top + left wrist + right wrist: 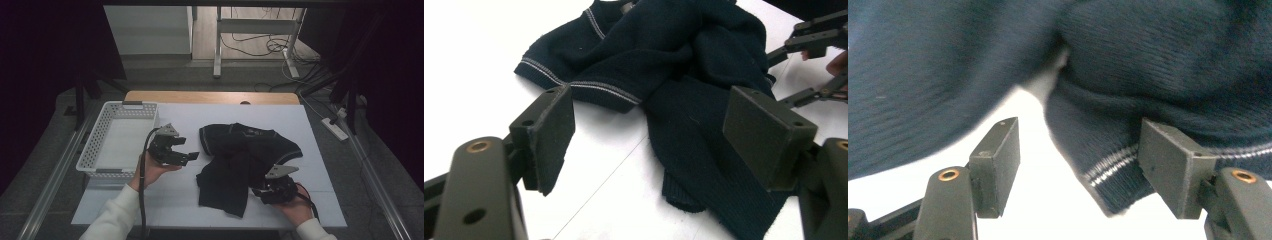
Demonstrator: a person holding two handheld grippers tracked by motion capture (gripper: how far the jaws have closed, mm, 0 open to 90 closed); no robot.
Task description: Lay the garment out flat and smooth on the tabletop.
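We slide right gripper (1075, 170), jaws apart, around knit top's (245, 155) striped cuff (1110, 167); bite deep. Left gripper (189, 149) released, waiting.

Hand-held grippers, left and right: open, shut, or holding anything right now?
Left hand-held gripper: open, holding nothing, beside the dark sweater.
Right hand-held gripper: open, a striped sweater cuff between its jaws, not clamped.

One dark knit sweater (243, 159) lies crumpled on one white table (320, 150), one white plastic basket (100, 150) sits at the left, and two hand-held grippers are in play: left gripper (187, 149), right gripper (260, 191).
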